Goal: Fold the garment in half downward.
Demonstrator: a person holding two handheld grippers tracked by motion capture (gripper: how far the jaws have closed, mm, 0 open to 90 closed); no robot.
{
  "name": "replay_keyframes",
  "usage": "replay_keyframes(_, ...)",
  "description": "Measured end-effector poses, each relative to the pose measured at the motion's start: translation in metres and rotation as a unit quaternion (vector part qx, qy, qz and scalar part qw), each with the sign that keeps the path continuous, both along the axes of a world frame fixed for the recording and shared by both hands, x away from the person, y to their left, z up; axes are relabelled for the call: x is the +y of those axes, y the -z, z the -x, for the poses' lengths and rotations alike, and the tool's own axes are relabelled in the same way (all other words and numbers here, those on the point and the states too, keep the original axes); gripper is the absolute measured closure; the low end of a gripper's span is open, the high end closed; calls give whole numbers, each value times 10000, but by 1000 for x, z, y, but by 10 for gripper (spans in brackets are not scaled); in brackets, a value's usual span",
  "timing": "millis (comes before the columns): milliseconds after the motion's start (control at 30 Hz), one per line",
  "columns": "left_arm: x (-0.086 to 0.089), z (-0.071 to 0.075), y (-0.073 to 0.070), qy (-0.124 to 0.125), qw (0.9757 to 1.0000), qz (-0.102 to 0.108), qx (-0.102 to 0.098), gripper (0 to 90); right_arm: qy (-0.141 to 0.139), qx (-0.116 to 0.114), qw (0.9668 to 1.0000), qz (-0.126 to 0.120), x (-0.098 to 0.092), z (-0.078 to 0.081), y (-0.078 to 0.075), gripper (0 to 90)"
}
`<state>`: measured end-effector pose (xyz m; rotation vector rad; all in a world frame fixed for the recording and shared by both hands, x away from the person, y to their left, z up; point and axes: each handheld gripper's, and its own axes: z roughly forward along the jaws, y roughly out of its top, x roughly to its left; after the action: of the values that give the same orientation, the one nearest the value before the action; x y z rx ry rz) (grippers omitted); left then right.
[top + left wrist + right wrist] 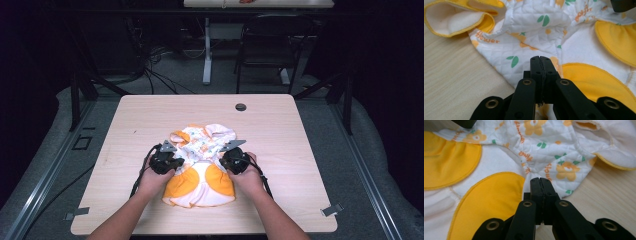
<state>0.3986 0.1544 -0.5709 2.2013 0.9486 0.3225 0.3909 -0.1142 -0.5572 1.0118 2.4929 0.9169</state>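
High view: wooden table (280,130), dark room.

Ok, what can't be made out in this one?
- Left tongs: pressed together; pinched cloth hidden by their tips.
- Right tongs: likewise.
- Garment: type unclear, bunched, edges under the hands, high view.
- Red object on the far table: cut off by the top edge.

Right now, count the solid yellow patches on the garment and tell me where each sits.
2 on the garment: left yellow patch below the left gripper, right yellow patch below the right gripper. Folds may hide more.
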Motion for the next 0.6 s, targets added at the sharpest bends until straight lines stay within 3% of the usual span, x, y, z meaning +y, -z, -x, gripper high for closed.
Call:
replay_keyframes(167, 2, -2, 4, 66, 9999, -5, 92, 900, -100, 197, 9996, 168, 3, -5, 10, 900)
replay_keyframes(333, 3, 2, 4, 215, 9997, -52, 102, 900, -146, 263, 9995, 30, 1, -4, 12, 900)
replay_keyframes(500, 6, 7, 5, 250, 9997, -30, 71, 900, -307, 273, 9991, 74, 0, 2, 12, 900)
replay_keyframes(600, 7, 12, 5, 300, 9995, -41, 64, 900, -353, 422, 9985, 10, -2, 7, 11, 900)
